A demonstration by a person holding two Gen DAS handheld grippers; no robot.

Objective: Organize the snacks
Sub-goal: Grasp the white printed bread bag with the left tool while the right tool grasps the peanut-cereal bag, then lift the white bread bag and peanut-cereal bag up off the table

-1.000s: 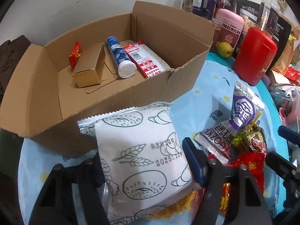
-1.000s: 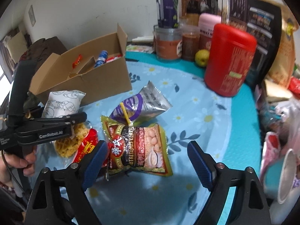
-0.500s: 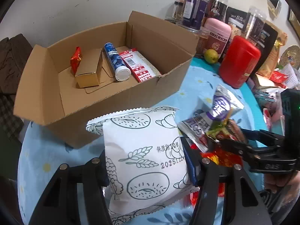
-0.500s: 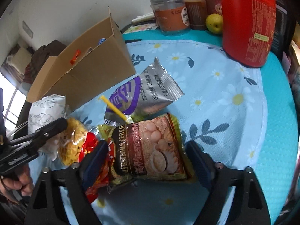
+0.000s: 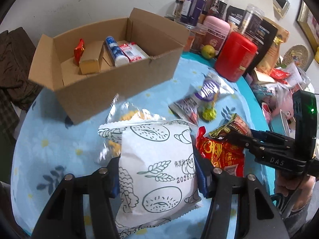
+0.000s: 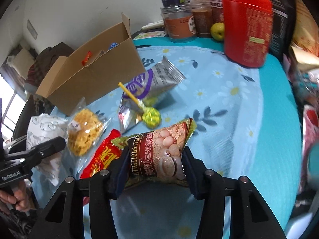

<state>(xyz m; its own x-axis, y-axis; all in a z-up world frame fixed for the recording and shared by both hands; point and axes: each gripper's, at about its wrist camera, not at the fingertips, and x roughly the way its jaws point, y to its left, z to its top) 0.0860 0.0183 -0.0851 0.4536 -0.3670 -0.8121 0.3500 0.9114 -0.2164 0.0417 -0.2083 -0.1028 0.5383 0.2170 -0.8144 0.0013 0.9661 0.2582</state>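
Observation:
My left gripper [image 5: 157, 175] is shut on a white bread packet [image 5: 155, 163] with line drawings and holds it above the blue floral cloth. My right gripper [image 6: 154, 165] is shut on a brown cereal snack bag [image 6: 159, 153], lifted off the table; it shows in the left wrist view [image 5: 232, 128] too. An open cardboard box [image 5: 119, 83] stands at the back left with a blue tube [image 5: 115, 49], a small carton [image 5: 91, 60] and red packets inside. A red packet [image 6: 101, 157], a clear bag of yellow snacks [image 6: 83, 133], a silver-purple packet [image 6: 149, 85] and a green-wrapped lollipop [image 6: 151, 117] lie on the cloth.
A red canister [image 5: 235, 57], a pink canister [image 5: 216, 32], jars and dark bags stand along the back right. A green fruit [image 5: 208, 51] sits by the box. More clutter lies at the table's right edge [image 5: 279, 91]. Dark clothes [image 5: 14, 59] lie left of the box.
My right gripper has closed on the brown cereal bag and lifted it. My left gripper has risen and pulled back with the white packet, uncovering the yellow snack bag.

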